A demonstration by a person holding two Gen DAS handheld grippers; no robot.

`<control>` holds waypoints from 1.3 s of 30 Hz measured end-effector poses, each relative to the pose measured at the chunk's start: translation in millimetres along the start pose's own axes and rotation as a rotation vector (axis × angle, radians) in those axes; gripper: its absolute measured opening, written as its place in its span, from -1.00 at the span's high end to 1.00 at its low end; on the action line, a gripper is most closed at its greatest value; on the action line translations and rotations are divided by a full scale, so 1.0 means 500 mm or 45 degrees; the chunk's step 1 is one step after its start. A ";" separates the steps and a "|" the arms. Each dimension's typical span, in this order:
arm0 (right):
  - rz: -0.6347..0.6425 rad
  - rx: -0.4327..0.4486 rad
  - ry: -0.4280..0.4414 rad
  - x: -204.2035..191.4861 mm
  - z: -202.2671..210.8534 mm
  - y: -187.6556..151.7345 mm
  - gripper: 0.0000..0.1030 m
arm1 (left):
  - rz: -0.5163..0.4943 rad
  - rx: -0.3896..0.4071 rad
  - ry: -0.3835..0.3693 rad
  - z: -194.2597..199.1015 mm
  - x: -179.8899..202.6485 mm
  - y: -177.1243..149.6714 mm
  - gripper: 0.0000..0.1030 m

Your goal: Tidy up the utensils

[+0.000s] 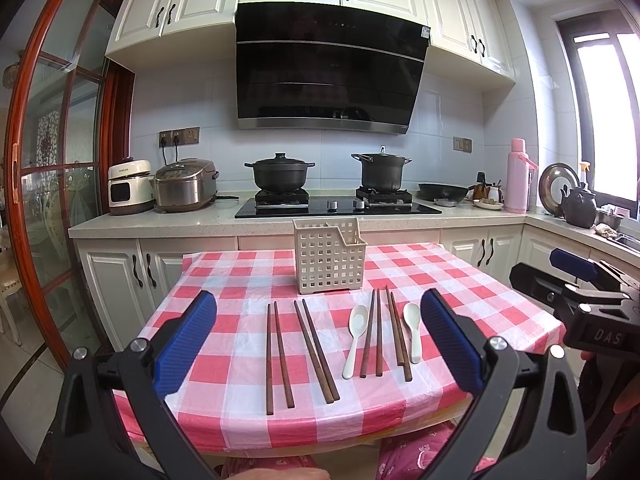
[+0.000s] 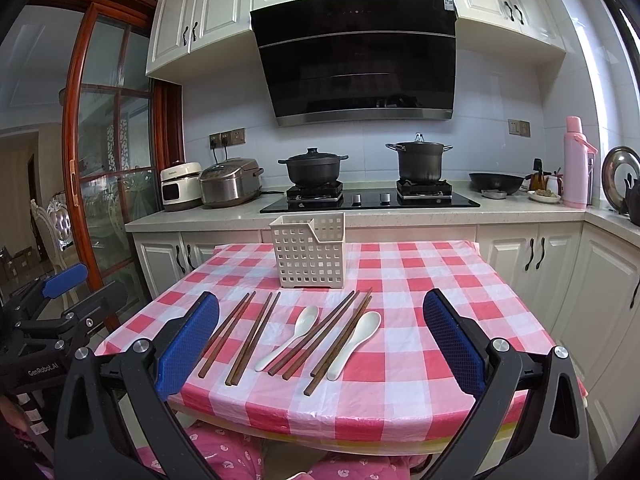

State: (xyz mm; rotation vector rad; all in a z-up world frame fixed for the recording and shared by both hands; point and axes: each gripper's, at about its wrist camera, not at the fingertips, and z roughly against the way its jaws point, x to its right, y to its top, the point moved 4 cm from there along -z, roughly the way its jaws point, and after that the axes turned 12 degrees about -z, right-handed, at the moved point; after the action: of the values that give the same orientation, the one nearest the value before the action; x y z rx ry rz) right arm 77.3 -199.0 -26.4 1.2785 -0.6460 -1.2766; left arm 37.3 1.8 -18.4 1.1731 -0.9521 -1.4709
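Both the left gripper (image 1: 318, 344) and right gripper (image 2: 320, 344) hover with fingers wide, holding nothing. Chopsticks (image 1: 316, 350) and spoons (image 1: 355, 338) lie mid-frame below the slotted utensil basket (image 1: 330, 258). Best pinch one pair together near its upper end, then stand it in the basket.

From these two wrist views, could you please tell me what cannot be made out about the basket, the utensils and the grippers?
- Basket interior: both views, its perforated walls hide whether anything is inside.
- Right hand-held gripper in the left wrist view: cut off by the right edge, so its opening is unreadable there.
- Table near edge: both views, hidden behind the gripper fingers.
- Chopsticks tip detail and spoon markings: too small.
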 end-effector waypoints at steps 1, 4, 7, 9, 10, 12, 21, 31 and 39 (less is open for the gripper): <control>-0.002 -0.002 0.000 0.001 0.001 0.001 -0.86 | 0.001 -0.001 -0.002 0.000 -0.001 0.000 -0.91; -0.006 -0.015 -0.001 0.000 -0.004 -0.002 -0.86 | 0.001 -0.009 0.001 -0.002 -0.005 -0.005 -0.91; -0.013 -0.031 -0.006 0.002 -0.015 -0.004 -0.86 | 0.001 -0.028 0.009 -0.011 -0.010 -0.013 -0.91; -0.019 -0.042 -0.011 0.005 -0.023 -0.006 -0.86 | 0.008 -0.045 0.009 -0.019 -0.015 -0.017 -0.91; -0.023 -0.049 -0.014 0.008 -0.029 -0.006 -0.86 | 0.009 -0.054 0.013 -0.026 -0.017 -0.018 -0.91; -0.032 -0.065 -0.028 0.015 -0.045 -0.009 -0.86 | 0.012 -0.080 0.028 -0.043 -0.026 -0.024 -0.91; -0.133 -0.225 -0.115 0.069 -0.155 -0.054 -0.86 | 0.057 -0.222 0.089 -0.137 -0.094 -0.076 -0.91; -0.227 -0.403 -0.255 0.143 -0.293 -0.097 -0.86 | 0.083 -0.461 0.034 -0.303 -0.131 -0.148 -0.91; -0.295 -0.536 -0.350 0.176 -0.396 -0.098 -0.59 | 0.113 -0.633 -0.186 -0.434 -0.087 -0.171 -0.91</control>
State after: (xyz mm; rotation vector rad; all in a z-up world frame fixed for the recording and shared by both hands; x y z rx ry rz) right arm 264.1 -207.0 -146.1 0.8535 -0.3938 -1.6951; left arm 232.0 62.2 -139.9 0.6620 -0.6664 -1.6163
